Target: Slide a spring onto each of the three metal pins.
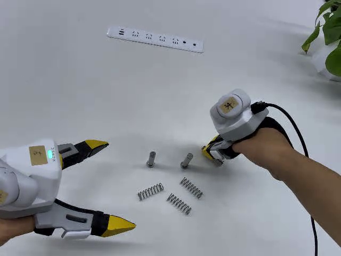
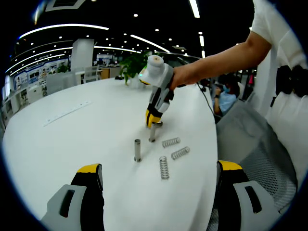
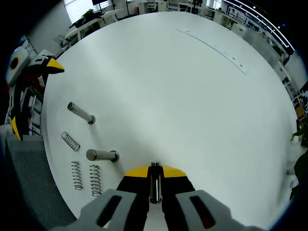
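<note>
The right gripper (image 1: 213,153) squeezes one short shiny metal pin (image 3: 154,188) tight in its jaws, probably to stand it beside the two upright metal pins (image 1: 151,159). The left gripper (image 1: 109,185) has its jaws wide apart and holds nothing. It is near the three little wire springs (image 1: 178,204), which lie on the white table (image 1: 80,80) just in front of the pins, ready to be picked up.

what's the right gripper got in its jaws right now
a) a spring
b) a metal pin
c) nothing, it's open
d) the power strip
B: in the right gripper view the right gripper is shut on a metal pin clamped between its jaws, while all three springs lie loose on the table.
</note>
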